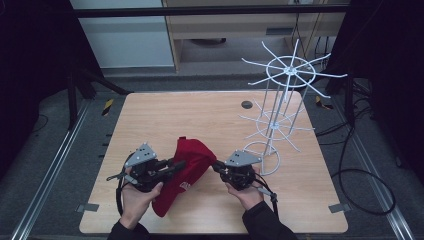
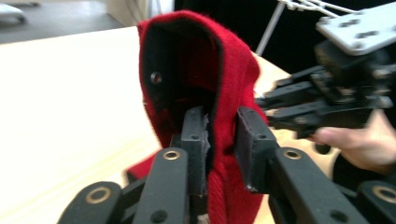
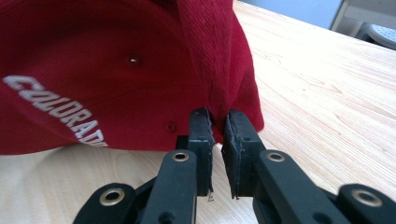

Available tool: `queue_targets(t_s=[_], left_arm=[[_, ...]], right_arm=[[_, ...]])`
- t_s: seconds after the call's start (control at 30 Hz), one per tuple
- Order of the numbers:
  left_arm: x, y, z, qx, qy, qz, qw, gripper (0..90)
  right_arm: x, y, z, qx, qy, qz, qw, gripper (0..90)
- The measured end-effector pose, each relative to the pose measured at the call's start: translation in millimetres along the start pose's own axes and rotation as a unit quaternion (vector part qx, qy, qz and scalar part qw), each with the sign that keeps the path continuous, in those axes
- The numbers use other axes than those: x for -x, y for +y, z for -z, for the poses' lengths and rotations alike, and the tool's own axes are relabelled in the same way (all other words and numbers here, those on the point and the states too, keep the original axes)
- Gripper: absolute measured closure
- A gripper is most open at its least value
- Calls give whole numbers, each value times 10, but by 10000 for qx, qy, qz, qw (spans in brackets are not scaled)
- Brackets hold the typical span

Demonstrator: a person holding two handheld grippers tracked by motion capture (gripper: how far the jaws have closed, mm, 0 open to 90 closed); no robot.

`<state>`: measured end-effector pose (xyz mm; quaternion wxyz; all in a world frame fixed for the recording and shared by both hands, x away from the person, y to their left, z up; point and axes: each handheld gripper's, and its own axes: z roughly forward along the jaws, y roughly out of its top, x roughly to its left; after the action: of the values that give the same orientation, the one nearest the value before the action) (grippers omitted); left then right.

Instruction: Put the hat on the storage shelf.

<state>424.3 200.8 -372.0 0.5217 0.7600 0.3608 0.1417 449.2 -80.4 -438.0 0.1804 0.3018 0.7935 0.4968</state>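
Red corduroy-like cloth fills the middle of the wooden table [image 1: 150, 115], where a person works a cap [image 1: 186, 172] between two hand-held grippers. At the left, the left gripper [image 1: 176, 165] has its jaws pinched on the cap's rim, the fabric pressed between the two black pads; the cap itself sits on the tabletop between the hands, its near end toward the person. At the right, the right gripper [image 1: 216, 165] has its jaws closed on a fold at the cap's opposite edge. Farther right stands a white wire rack [image 1: 280, 107] with spoke-like arms, well apart from the cap, the likely place to hang it. Doing this step well probably means lifting both sides together and evenly, so that neither thin pinch of cloth slips, and holding the opening spread before carrying it toward a spoke. The left gripper view looks into the cap's dark lining [image 2: 180, 70] and takes in the other gripper beyond it; the right gripper view instead shows the outside, with white lettering [image 3: 56, 112] reading COLORAD, cut off by a fold, and small eyelets.
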Motion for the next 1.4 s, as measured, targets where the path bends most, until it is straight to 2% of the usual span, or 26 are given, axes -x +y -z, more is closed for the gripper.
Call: queue_targets(t_s=[0.1,0.13,0.17,0.2,0.23,0.3,0.37,0.43,0.5,0.63,0.7,0.83,0.9,1.03,1.07,1.1,1.17,1.3,1.4], left_arm=[[-83,-5,40,76,239,-31,9997,699],[-110,-8,50,91,324,-39,9994,697],[-141,-14,58,107,453,-108,9989,693],[-141,-14,58,107,453,-108,9989,683],[-199,-28,63,125,550,-88,9984,684],[-254,-33,68,145,592,11,9981,687],[-269,-33,72,147,652,4,9978,688],[-337,-43,71,122,937,-111,9955,688],[-405,-49,59,90,1108,-157,9937,689],[-596,-75,39,-30,1238,19,9923,695],[-719,-122,13,-153,1341,106,9908,699],[-994,-314,-85,-488,1642,419,9843,713],[-1119,-418,-134,-636,1673,666,9816,716],[-1284,-555,-210,-832,1725,920,9772,719],[-1284,-555,-210,-832,1725,920,9772,719],[-1307,-582,-232,-886,1765,935,9758,718],[-1314,-600,-243,-897,1828,887,9750,712],[-1295,-596,-234,-1016,2089,742,9698,637],[-1262,-580,-198,-938,2136,673,9701,593]], right_arm=[[-14,41,40,55,99,-25,9999,825],[-24,56,51,75,112,-8,9999,870],[-32,71,67,114,137,13,9998,874],[-40,92,82,128,164,15,9998,874],[-49,108,91,146,183,11,9997,876],[-63,125,96,145,225,53,9996,900],[-70,128,89,149,245,58,9996,900],[-88,113,53,70,237,84,9997,900],[-84,89,19,4,210,69,9998,900],[-52,49,-15,-113,131,-1,9999,892],[-36,34,-25,-132,96,-43,9999,871],[-28,7,-55,-222,47,-85,9997,848],[-30,2,-67,-257,63,-84,9996,838],[-34,-3,-79,-285,64,-78,9995,810],[-32,-5,-78,-294,62,-98,9995,801],[-32,-7,-77,-294,39,-109,9995,788],[-25,-9,-73,-299,25,-132,9995,771],[-1,-8,-48,-248,-50,-176,9995,723],[14,-8,-31,-215,-72,-217,9995,692]])
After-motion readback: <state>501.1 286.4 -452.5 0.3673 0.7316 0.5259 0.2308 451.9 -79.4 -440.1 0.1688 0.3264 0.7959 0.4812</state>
